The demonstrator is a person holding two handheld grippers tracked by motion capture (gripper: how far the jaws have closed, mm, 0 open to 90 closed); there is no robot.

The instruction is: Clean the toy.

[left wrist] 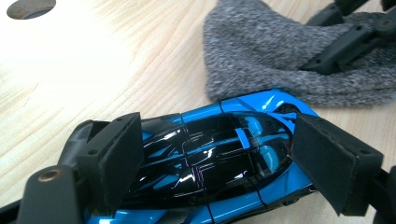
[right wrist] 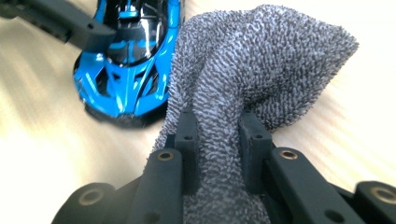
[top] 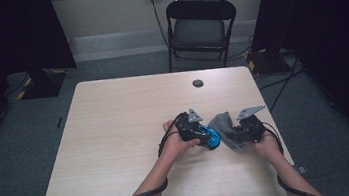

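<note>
Pale wood of the table [top: 116,135] lies bare to the left of the work. My left gripper [top: 206,138] has its jaws set wide around the blue toy car [left wrist: 224,163], one pad at each end of it; the pads [left wrist: 116,158] appear to press on the bodywork, pinning the car flat on the table just right of centre and near my edge. To its right, touching the car's end, is the grey cloth [right wrist: 252,70]. My right gripper [top: 237,134] has its jaws nearly closed, pinching a bunched fold of that cloth. Judgement: the step is wiping the car. I should keep the left grip steady, draw the cloth across the glossy roof with light pressure, and keep my hard jaws off the paint.
</note>
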